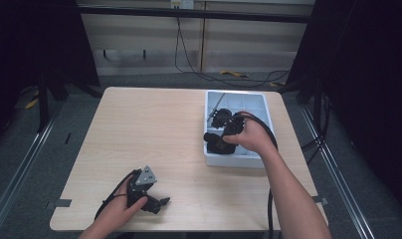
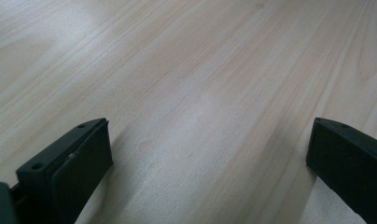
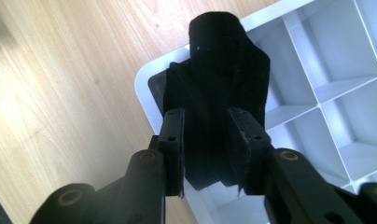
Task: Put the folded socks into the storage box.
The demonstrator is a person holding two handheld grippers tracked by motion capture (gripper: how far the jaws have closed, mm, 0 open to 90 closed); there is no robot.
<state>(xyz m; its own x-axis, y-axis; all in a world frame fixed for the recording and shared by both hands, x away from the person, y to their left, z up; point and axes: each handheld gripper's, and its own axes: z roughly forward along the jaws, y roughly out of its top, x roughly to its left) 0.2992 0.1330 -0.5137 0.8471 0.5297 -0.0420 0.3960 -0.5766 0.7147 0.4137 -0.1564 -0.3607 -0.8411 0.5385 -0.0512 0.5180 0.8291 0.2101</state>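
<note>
A black cloth lies bunched over the corner compartment of the white divided tray. My right gripper has a jaw on each side of it, and the fabric fills the gap between the pads. From above, the right hand holds that gripper inside the tray, with the dark cloth at the tray's near-left corner. My left gripper rests near the table's front edge, jaws wide apart. Bare wood lies between the jaws of the left gripper.
The wooden table carries the tray at its right side. A thin dark rod leans in a far compartment of the tray. Cables trail from both grippers. Grey floor and metal rails surround the table.
</note>
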